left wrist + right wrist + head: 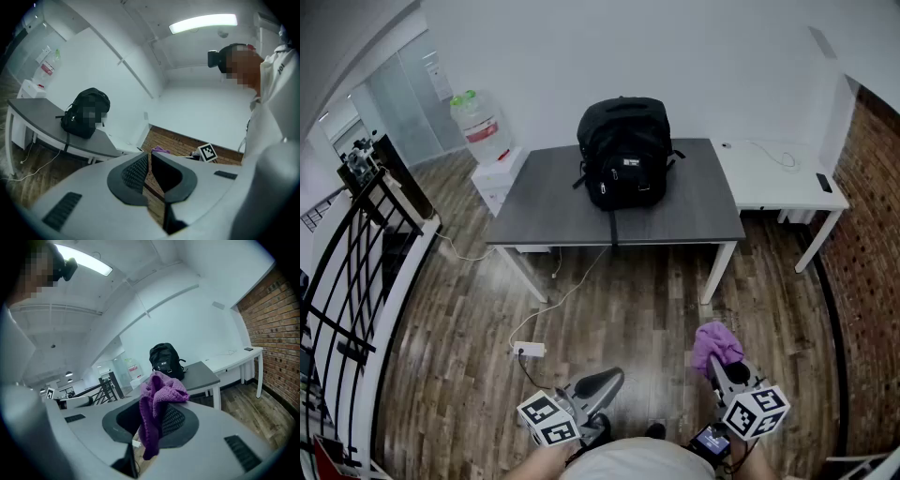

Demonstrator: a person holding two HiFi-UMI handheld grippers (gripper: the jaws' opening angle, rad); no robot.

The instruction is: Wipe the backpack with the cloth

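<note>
**A:** How far along is the wipe?

**B:** By the look of it, it has not started. The black fabric backpack point(623, 155) stands upright towards the back of the dark grey desk point(544, 202), one strap hanging over the front edge. The person is well short of it, with a wide stretch of wooden plank floor point(628, 300) between them and the desk.

**A:** And the cloth?

**B:** The purple knitted cloth point(161, 392) is in the right tongs point(157, 418). The jaws are clamped on its middle, a bunch standing up above the pads and a tail drooping below. The head view shows it as a purple tuft at the tip of that tool, low by the person's body.

**A:** What about the other hand?

**B:** The left tongs point(150, 171) have their jaws drawn together with only a sliver between the pads, and nothing is caught there. They are held low and pointing forward, also far from the desk.

**A:** So what is done, and what is left?

**B:** Picking up the cloth counts as done. Nearly everything else remains: walking up to the desk, bringing the cloth against the backpack and rubbing it over the surface. No part of the bag looks wiped from here, though at this range that would be hard to judge. The left tongs seem free to steady the bag once the person is close.
</note>
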